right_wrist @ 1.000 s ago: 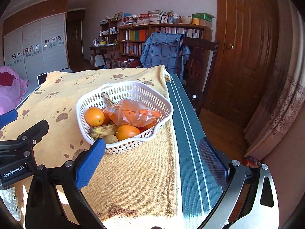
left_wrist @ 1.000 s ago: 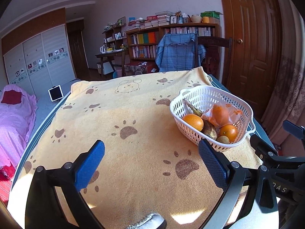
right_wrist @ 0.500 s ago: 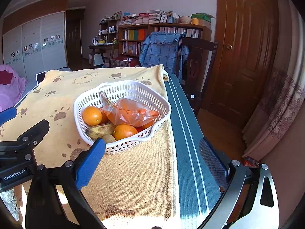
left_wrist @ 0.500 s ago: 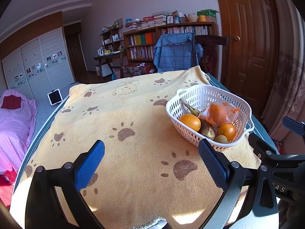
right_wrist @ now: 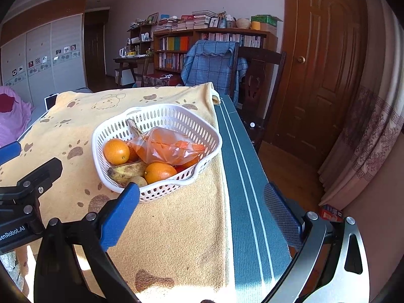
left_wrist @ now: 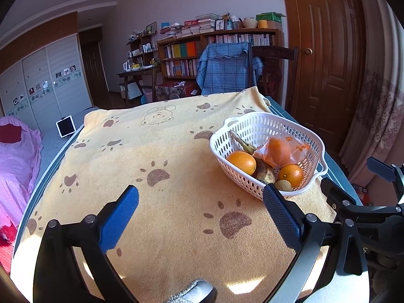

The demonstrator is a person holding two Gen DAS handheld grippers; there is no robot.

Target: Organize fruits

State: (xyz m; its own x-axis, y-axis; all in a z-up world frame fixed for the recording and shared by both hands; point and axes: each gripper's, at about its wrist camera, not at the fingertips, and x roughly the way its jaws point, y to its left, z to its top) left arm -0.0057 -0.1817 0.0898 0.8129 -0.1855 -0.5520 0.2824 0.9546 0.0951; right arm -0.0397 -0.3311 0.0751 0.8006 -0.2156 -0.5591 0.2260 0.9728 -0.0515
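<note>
A white plastic basket (left_wrist: pixel 255 123) (right_wrist: pixel 161 111) stands on the paw-print towel near the table's right edge. Inside lie two oranges (left_wrist: pixel 241 162) (right_wrist: pixel 116 151), a spotted banana (left_wrist: pixel 263 173) (right_wrist: pixel 126 171), a kiwi (left_wrist: pixel 283 185) (right_wrist: pixel 138 181) and a clear bag of orange fruit (left_wrist: pixel 280 149) (right_wrist: pixel 166 146). My left gripper (left_wrist: pixel 202 209) is open above the towel, left of and nearer than the basket. My right gripper (right_wrist: pixel 202 204) is open too, in front of the basket at the towel's right edge. Nothing sits between either pair of fingers.
The yellow towel (left_wrist: pixel 151 151) covers most of the table; a bare teal strip (right_wrist: pixel 242 166) runs along its right side. A chair with a blue blanket (left_wrist: pixel 227 70) stands behind the table. A wooden door (right_wrist: pixel 323 63) and a curtain (right_wrist: pixel 366 139) are at right, a pink bed (left_wrist: pixel 15 156) at left.
Both grippers have drifted slightly back and leftward, so the basket sits a little lower and further right in the right view. Both stay open; the fruits have not moved.
</note>
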